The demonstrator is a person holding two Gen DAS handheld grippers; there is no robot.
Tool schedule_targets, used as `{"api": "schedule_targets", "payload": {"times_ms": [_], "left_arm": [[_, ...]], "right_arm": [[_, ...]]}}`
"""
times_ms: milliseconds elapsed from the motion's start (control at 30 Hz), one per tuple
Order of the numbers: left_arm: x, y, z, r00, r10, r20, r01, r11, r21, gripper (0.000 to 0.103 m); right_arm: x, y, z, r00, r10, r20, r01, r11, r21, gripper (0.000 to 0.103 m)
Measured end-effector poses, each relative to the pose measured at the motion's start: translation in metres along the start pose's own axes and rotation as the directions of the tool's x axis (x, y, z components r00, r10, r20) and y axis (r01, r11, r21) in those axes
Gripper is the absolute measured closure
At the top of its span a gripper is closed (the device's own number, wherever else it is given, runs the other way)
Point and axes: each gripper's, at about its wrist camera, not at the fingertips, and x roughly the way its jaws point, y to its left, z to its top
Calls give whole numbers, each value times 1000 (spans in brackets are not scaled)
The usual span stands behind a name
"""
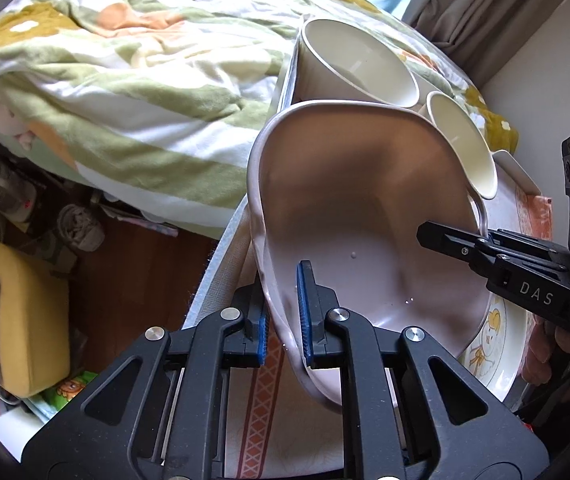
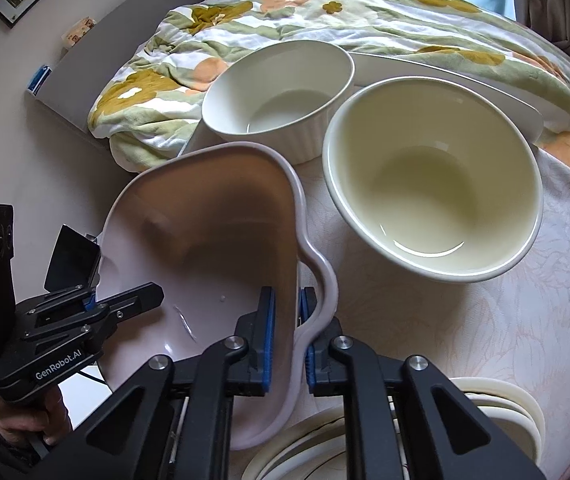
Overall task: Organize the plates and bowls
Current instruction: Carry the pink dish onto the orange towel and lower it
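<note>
Two opposite rims of the pink dish [image 1: 365, 220] are clamped between the fingers of the left gripper [image 1: 283, 320] and the right gripper [image 2: 288, 332], beside two cream bowls [image 2: 433, 184] on the desk [image 2: 485, 312].

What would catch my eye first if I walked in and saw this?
Probably the pale pink dish in the middle, pinched at opposite rims by the left tool and the right tool. Just beyond it stand a large cream bowl and a smaller ribbed white bowl. Behind everything sprawls a rumpled flowered quilt on a bed.
</note>
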Motion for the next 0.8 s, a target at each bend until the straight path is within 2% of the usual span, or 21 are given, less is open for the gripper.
{"api": "schedule_targets", "payload": {"times_ms": [233, 400, 633, 800], "left_arm": [[-35, -28, 2, 998, 42, 37, -44, 997, 57, 92], [-65, -72, -6, 996, 45, 79, -52, 994, 97, 92], [-88, -160, -36, 994, 12, 107, -28, 989, 146, 92], [-83, -235, -57, 994, -52, 99, 31, 980, 197, 92]], "right_arm": [[-34, 3, -10, 997, 25, 67, -25, 1000, 10, 91], [-78, -10, -27, 990, 36, 134, -40, 999, 30, 91], [-151, -53, -69, 977, 15, 214, -27, 998, 53, 91], [-197, -99, -106, 965, -39, 258, 16, 996, 89, 91]]}}
